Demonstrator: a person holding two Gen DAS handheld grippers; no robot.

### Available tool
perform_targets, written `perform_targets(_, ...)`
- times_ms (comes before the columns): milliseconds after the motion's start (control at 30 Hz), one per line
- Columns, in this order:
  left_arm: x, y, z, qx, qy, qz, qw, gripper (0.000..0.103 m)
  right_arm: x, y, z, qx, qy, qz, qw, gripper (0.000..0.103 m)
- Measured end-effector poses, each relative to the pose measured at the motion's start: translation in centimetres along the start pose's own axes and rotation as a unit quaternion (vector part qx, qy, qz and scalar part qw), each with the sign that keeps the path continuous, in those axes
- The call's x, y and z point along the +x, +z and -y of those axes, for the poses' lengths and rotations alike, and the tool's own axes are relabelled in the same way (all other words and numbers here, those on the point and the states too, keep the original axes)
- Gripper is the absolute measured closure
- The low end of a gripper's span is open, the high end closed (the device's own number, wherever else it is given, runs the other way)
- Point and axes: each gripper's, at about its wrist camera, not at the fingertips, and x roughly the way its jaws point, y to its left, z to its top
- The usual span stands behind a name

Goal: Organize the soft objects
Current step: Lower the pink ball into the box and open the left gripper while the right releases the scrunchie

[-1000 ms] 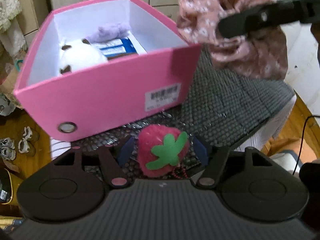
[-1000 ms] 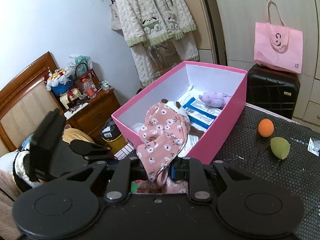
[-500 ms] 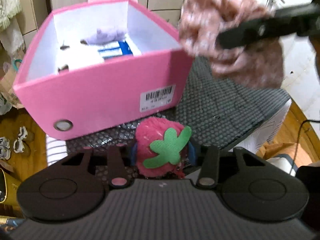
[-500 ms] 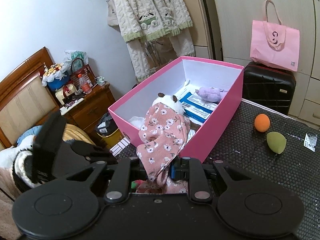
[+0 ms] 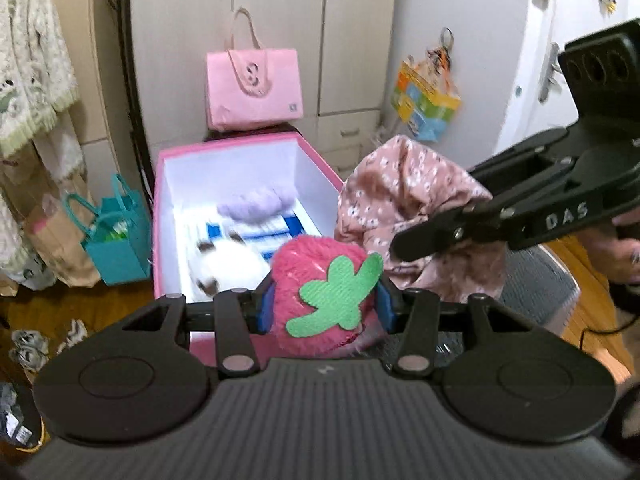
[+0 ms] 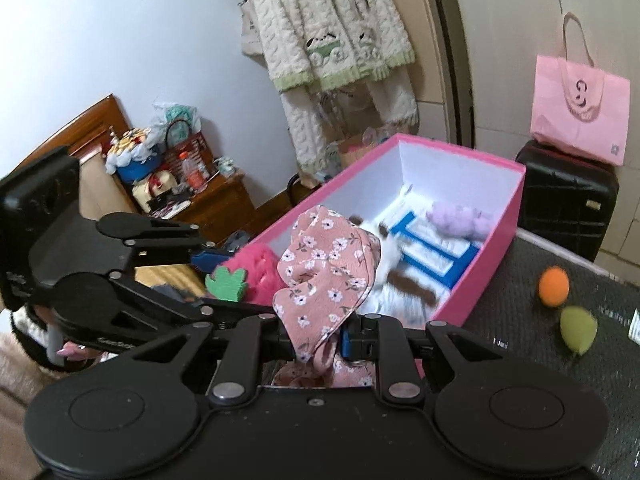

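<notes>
My left gripper (image 5: 325,303) is shut on a pink plush strawberry (image 5: 320,280) with a green felt leaf, held up at the near end of the pink box (image 5: 160,216). My right gripper (image 6: 320,340) is shut on a pink floral cloth (image 6: 324,272), held just right of the box's near end. The right gripper (image 5: 404,246) and the cloth (image 5: 404,196) also show in the left wrist view, and the left gripper (image 6: 224,264) with the strawberry (image 6: 256,264) in the right wrist view. Inside the box lie a white plush (image 5: 228,264), a purple plush (image 6: 460,220) and blue-and-white packs (image 6: 436,256).
An orange ball (image 6: 553,285) and a green sponge (image 6: 578,328) lie on the dark table mat (image 6: 520,292) right of the box. A black suitcase (image 6: 568,196) with a pink bag (image 6: 580,108) stands behind. A teal bag (image 5: 116,236) is on the floor to the left.
My left gripper closed on the strawberry, lifted it off the mat and rose to the box's near rim. My right gripper has also risen with the cloth.
</notes>
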Motion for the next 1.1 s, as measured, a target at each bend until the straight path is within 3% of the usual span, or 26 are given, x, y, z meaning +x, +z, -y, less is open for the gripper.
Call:
perform_targets(133,1.4,2.3,-1.7,-0.004,0.014,0.010,0.9998,0.056,1.7,2.2,0.9,0.009,0.008,0.011,1.000,0.079)
perform_targets(433,9.1,6.5,-5.5,-0.010,0.069,0.011,0.9975,0.055,7.7,7.3,5.0,0.055,-0.031,-0.001,0.998,0.079)
perform_targets(767,14.0,7.4,-8.3,-0.017,0.108,-0.018,0.9938,0.056,13.5,8.9,10.2,0.110,-0.012,-0.020,0.994,0.078)
perform_targets(867,14.7,7.2,-8.2,-0.008,0.123,-0.023,0.9921,0.053,14.6,9.0,10.9,0.110,-0.024,-0.024,0.993,0.070)
perform_targets(900,14.8,7.1,-8.1,-0.002,0.130,-0.020,0.9913,0.051,14.9,9.0,11.0,0.101,-0.037,-0.024,0.994,0.060)
perform_targets(1000,15.0,7.1,-8.1,-0.005,0.136,-0.009,0.9907,0.039,15.1,9.1,11.1,0.083,-0.073,-0.018,0.994,0.043)
perform_targets(1100,14.5,7.1,-8.3,-0.008,0.137,0.002,0.9906,0.034,14.6,9.2,11.7,0.091,-0.077,-0.011,0.993,0.041)
